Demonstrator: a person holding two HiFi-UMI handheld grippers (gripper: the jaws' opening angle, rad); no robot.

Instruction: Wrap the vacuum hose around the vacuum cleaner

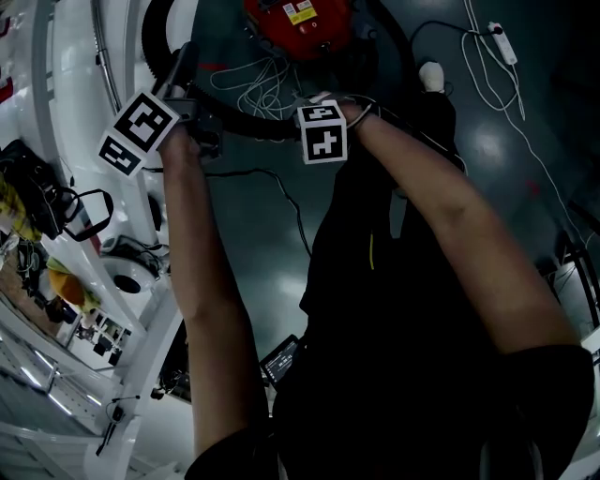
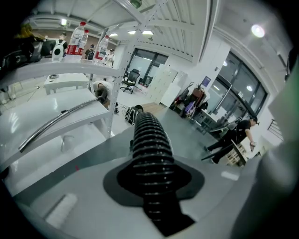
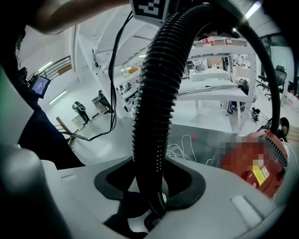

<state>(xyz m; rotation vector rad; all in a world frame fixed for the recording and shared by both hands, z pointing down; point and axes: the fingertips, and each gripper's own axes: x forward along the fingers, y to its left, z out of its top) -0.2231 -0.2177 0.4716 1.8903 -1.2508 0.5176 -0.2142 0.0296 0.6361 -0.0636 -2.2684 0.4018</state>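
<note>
The red vacuum cleaner [image 1: 300, 19] stands on the dark floor at the top of the head view and shows low at the right in the right gripper view [image 3: 264, 161]. Its black ribbed hose [image 1: 253, 127] curves round the cleaner and runs between my two marker cubes [image 1: 141, 131] [image 1: 323, 131]. My left gripper [image 2: 152, 182] is shut on the hose [image 2: 149, 140], which stretches straight away from the jaws. My right gripper [image 3: 149, 186] is shut on another stretch of the hose [image 3: 154, 93], which rises and arches over to the right.
A loose white cord [image 1: 267, 84] lies on the floor beside the cleaner, and a white cable with a plug [image 1: 497, 42] lies at the top right. White shelving [image 1: 66, 66] stands close on the left, with bottles [image 2: 81, 35] and a metal tube [image 2: 51, 123]. A person [image 2: 236, 135] bends far off.
</note>
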